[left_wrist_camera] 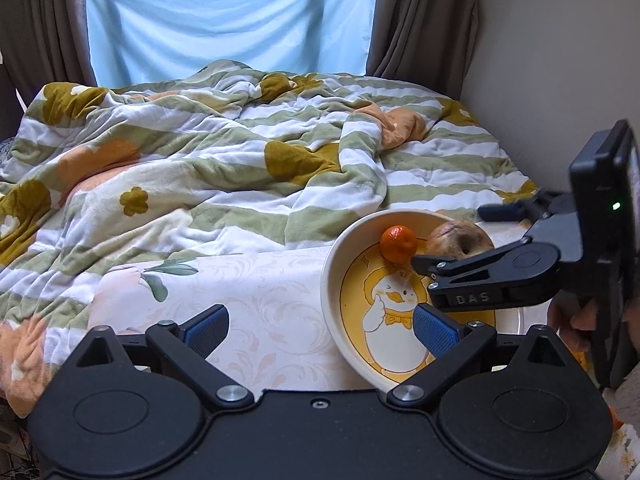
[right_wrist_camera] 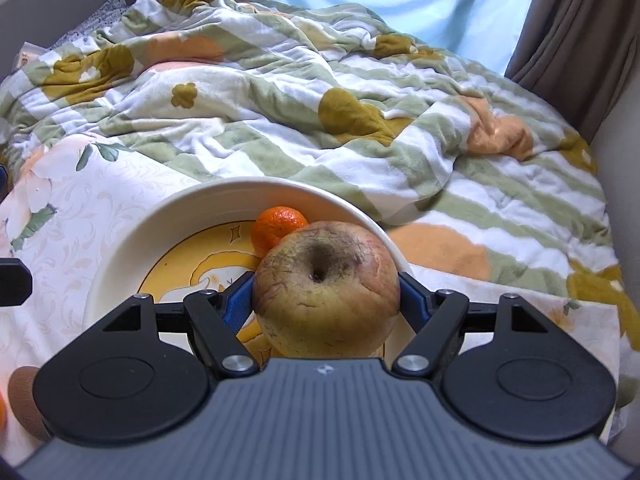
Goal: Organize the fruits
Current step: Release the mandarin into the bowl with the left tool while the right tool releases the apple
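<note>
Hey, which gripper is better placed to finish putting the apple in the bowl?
Right. The right gripper already straddles the apple over the bowl, beside the tangerine. The left gripper is open and empty at the bowl's near edge.

Bed point(left_wrist_camera: 256, 320) with pale floral sheet carries everything. Striped green-white blanket point(left_wrist_camera: 224, 152) lies crumpled over its far part. Bowl point(left_wrist_camera: 332, 280) with duck print sits on the sheet, near front, just beside blanket edge.

Each hand-held gripper point(left_wrist_camera: 320, 328) is black — blue ribbed pads point(left_wrist_camera: 430, 326), silver screws, "DAS" embossed.
</note>
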### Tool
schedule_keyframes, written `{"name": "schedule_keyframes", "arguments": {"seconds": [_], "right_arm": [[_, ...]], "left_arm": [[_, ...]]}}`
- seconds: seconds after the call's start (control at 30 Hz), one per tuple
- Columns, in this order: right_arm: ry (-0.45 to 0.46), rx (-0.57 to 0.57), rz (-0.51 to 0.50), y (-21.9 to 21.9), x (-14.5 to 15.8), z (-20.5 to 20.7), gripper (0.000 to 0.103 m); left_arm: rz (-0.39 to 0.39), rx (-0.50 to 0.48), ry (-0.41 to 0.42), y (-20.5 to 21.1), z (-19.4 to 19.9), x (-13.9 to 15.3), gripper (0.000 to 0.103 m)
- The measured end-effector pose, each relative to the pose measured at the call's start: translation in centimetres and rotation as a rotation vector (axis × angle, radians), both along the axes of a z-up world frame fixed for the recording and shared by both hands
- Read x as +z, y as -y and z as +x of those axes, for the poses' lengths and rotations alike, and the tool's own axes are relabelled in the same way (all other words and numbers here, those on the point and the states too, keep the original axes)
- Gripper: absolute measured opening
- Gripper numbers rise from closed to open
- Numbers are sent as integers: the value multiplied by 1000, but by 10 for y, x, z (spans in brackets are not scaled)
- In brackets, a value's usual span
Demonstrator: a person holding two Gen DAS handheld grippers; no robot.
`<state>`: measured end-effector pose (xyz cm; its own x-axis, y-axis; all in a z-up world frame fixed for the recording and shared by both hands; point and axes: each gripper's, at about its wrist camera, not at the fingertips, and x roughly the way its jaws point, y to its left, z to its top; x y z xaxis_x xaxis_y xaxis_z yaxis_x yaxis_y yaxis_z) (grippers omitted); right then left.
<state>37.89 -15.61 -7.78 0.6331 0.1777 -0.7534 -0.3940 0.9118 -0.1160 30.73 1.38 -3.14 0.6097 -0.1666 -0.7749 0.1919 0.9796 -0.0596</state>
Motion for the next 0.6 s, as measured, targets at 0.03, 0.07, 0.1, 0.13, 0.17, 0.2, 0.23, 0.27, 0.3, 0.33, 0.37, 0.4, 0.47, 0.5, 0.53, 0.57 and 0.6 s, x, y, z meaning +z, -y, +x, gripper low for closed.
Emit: {"name": "schedule_keyframes", "arguments": {"seconds": [0.03,0.07,0.1,0.13,0.17,0.2,0.23,0.27,0.3,0.33,0.37,0.4,0.47,0.5,0.53,0.57,0.6], "right_arm": [[27,0,-1,-1,5,-3,103],[51,-2,4,-1,10,-5,103],[60,-5,14,0,14,-7,103],[54,-10,22,2,17,-8,103],[47,-16,27,3,19,-9,103],[45,-23,32,4,21,-10,103],[43,-31,38,6,23,-12,103],[42,-39,48,9,26,-14,103],[40,-46,56,11,29,-16,103],[38,-54,61,14,33,-18,103],[38,-61,64,16,36,-21,103],[42,-65,68,19,40,-24,103],[47,-73,68,22,50,-31,103],[47,-79,70,25,54,-34,103],[45,-85,77,28,59,-39,103],[42,-91,86,31,63,-43,103],[43,-97,98,34,69,-47,103]], "left_arm": [[3,2,3,0,-1,0,100],[4,4,7,0,-2,1,100],[4,6,9,0,-4,1,100],[2,8,10,0,-5,2,100],[0,10,12,0,-6,3,100],[0,11,15,1,-8,4,100],[2,11,19,1,-10,6,100],[8,14,24,2,-12,7,100],[12,16,29,4,-14,9,100],[12,15,34,5,-16,12,100],[10,14,40,6,-19,14,100],[6,14,46,6,-21,17,100],[4,16,60,9,-27,23,100],[7,19,70,10,-30,27,100],[11,22,81,12,-34,31,100],[15,26,93,13,-38,35,100],[16,29,104,14,-43,39,100]]}}
